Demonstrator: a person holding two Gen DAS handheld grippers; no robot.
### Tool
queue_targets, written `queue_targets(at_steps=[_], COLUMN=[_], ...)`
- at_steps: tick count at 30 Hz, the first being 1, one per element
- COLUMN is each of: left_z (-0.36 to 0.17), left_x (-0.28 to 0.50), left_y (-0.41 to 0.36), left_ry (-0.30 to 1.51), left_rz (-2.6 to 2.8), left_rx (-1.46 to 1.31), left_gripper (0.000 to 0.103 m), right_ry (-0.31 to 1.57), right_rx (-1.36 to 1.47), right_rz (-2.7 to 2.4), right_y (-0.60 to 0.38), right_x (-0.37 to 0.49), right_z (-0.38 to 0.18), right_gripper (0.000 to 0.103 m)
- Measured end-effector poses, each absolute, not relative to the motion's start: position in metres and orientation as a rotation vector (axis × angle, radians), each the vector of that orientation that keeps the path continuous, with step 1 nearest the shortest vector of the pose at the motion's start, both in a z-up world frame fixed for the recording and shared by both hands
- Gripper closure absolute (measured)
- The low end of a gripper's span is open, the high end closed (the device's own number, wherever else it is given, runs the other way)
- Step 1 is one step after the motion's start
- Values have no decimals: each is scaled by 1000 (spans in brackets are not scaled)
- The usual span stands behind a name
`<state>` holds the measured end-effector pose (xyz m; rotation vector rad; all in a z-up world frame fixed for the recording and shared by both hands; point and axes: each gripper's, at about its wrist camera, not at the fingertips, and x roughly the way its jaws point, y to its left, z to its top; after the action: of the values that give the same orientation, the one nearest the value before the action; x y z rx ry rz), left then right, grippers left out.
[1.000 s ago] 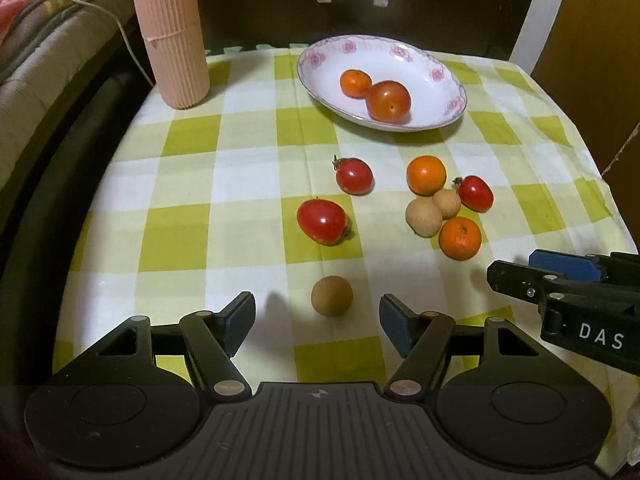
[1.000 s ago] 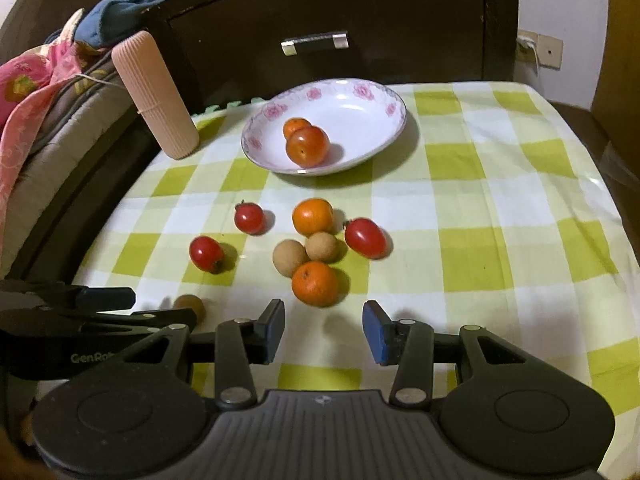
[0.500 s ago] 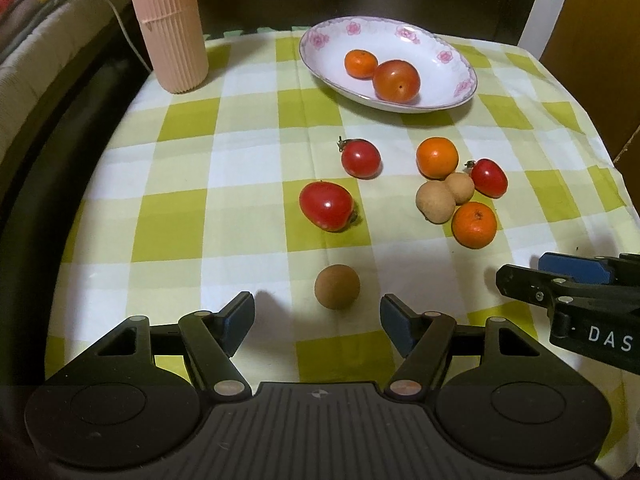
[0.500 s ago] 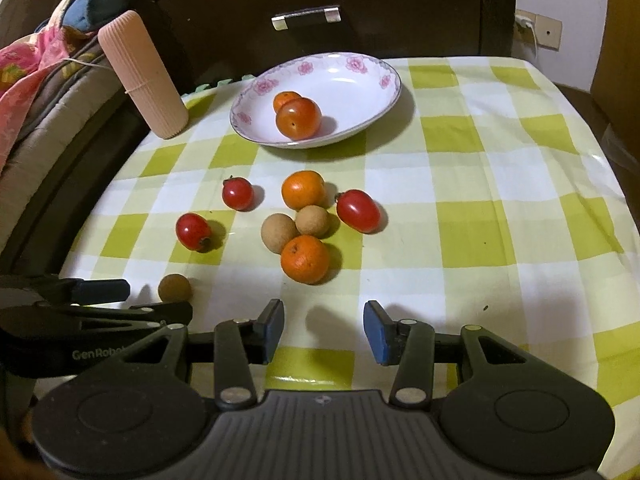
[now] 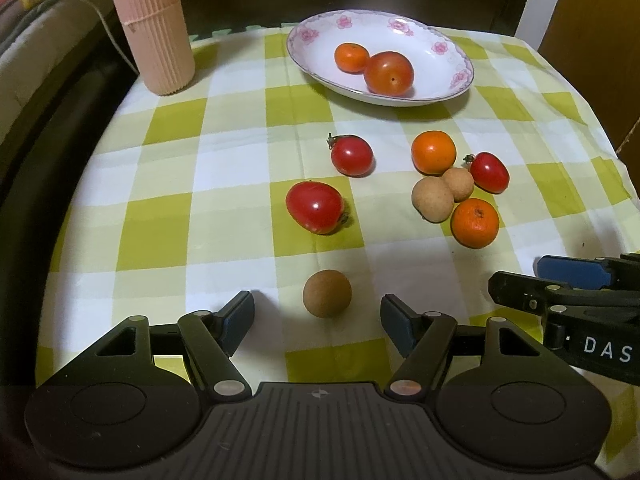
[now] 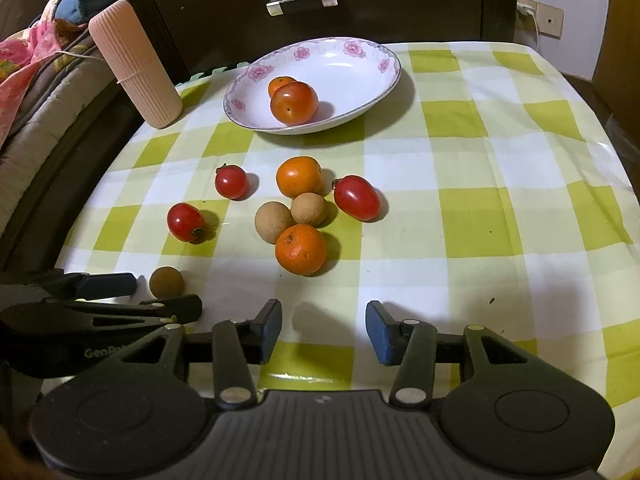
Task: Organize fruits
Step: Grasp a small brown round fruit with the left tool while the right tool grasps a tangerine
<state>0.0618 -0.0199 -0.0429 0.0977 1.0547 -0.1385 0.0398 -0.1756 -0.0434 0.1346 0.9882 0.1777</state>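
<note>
A white flowered plate (image 5: pixel 452 54) (image 6: pixel 360 80) at the back holds a small orange (image 5: pixel 351 57) and a large tomato (image 5: pixel 389 73) (image 6: pixel 294 103). Loose on the checked cloth lie three red tomatoes, two oranges and tan longans. My left gripper (image 5: pixel 318 322) stands open just in front of a brown longan (image 5: pixel 327 293) (image 6: pixel 167 281), not touching it. My right gripper (image 6: pixel 323 326) is empty, its jaws opening, a little short of the near orange (image 6: pixel 301 249) (image 5: pixel 475 223). Nothing lies between its pads.
A ribbed pink cylinder (image 5: pixel 150 28) (image 6: pixel 136 64) stands at the back left of the table. A dark cabinet with a metal handle (image 6: pixel 302 1) is behind the plate. Bedding and a cord lie off the left edge. The cloth's right half is bare.
Both views have closed in slightly on the fruit. The right gripper's jaws have spread wider. No fruit has moved.
</note>
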Motion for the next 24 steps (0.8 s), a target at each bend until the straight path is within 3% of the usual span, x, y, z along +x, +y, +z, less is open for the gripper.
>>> queue_targets(at_steps=[8, 15, 24], left_z=[-43, -41, -42], left_x=[61, 62, 62], left_y=[-21, -19, -20], left_ry=[1039, 1033, 1024], left_rz=[-132, -129, -143], left_rx=[113, 96, 107], left_gripper=[36, 52, 59], right_ry=[988, 982, 955], right_rx=[140, 137, 127], right_rz=[175, 181, 204], right_y=[-177, -175, -168], right_x=[41, 47, 60], right_z=[-44, -46, -46], right_gripper=[56, 56, 56])
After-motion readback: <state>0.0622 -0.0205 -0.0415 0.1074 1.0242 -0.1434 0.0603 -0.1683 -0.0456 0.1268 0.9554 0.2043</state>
